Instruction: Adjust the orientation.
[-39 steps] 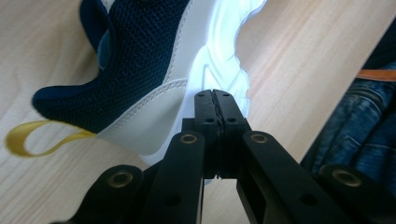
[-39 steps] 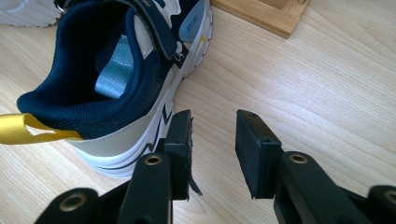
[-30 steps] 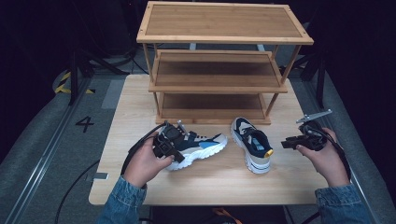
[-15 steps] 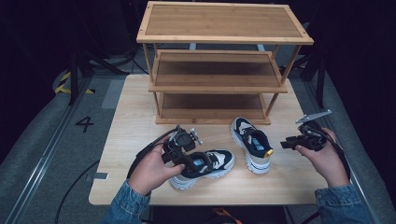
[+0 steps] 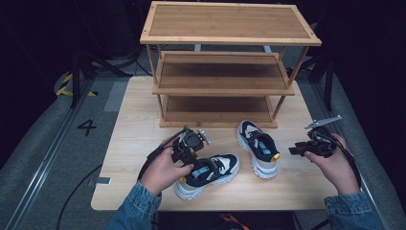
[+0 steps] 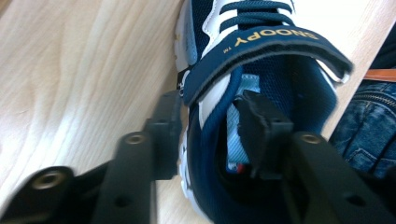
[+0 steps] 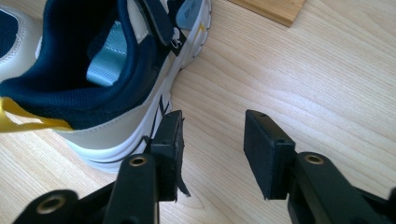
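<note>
Left gripper (image 6: 210,128) jaws just opening, astride near shoe (image 5: 210,173) collar wall, loose, toe pointing right; right gripper (image 7: 212,140) parted, empty, beside far shoe (image 5: 258,146).

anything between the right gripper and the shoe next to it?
Nothing visible. The right gripper sits just beside the right shoe, one jaw near its sole at the heel, with bare table under the open jaws. The shoe isn't between them yet.

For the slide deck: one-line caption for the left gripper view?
Left gripper straddling the side wall of a navy-and-white sneaker on the wooden table, one jaw inside, jaws just opening.
</note>
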Action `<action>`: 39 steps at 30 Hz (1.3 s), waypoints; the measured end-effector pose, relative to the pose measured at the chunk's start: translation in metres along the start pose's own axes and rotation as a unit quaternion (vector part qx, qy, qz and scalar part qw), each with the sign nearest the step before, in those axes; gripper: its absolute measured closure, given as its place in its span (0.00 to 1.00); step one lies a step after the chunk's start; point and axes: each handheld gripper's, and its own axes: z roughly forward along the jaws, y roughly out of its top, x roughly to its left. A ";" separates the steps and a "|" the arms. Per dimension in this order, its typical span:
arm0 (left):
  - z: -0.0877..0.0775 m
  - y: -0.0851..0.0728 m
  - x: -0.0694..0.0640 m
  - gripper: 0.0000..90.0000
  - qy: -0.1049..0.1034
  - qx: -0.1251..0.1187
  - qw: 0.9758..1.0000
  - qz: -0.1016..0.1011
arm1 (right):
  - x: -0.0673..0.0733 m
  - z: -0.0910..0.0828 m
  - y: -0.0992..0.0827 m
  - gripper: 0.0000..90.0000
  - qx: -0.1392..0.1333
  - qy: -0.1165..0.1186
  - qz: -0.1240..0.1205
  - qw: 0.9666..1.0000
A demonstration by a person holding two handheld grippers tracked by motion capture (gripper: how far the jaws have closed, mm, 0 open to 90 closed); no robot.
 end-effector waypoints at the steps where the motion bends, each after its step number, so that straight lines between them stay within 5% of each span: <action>1: 0.002 0.001 0.001 0.71 0.004 0.005 1.000 0.001 | 0.000 0.000 -0.001 0.64 -0.001 -0.002 -0.001 1.000; 8: 0.002 0.001 0.007 0.84 0.000 0.011 1.000 -0.001 | -0.003 -0.002 -0.006 0.63 -0.003 -0.006 0.003 1.000; 15: -0.006 -0.003 0.024 0.85 0.016 -0.007 0.999 -0.033 | -0.003 -0.002 -0.007 0.63 -0.001 -0.006 0.005 1.000; 21: -0.011 -0.010 0.049 0.85 0.035 -0.042 0.995 -0.084 | -0.002 0.000 -0.009 0.63 0.002 -0.009 0.005 1.000; 26: -0.004 -0.015 0.065 0.85 0.046 -0.060 0.988 -0.134 | 0.001 0.003 -0.009 0.63 0.006 -0.009 0.003 1.000; 31: -0.007 -0.017 0.065 0.76 0.040 -0.072 0.988 -0.134 | 0.001 0.005 -0.008 0.61 0.007 -0.010 -0.001 1.000; 34: -0.019 -0.021 0.062 0.65 0.042 -0.093 0.986 -0.131 | 0.001 0.005 -0.007 0.60 0.005 -0.012 -0.003 1.000; 39: -0.034 -0.036 0.058 0.61 0.044 -0.109 0.984 -0.131 | 0.000 0.004 -0.003 0.59 0.000 -0.011 -0.006 1.000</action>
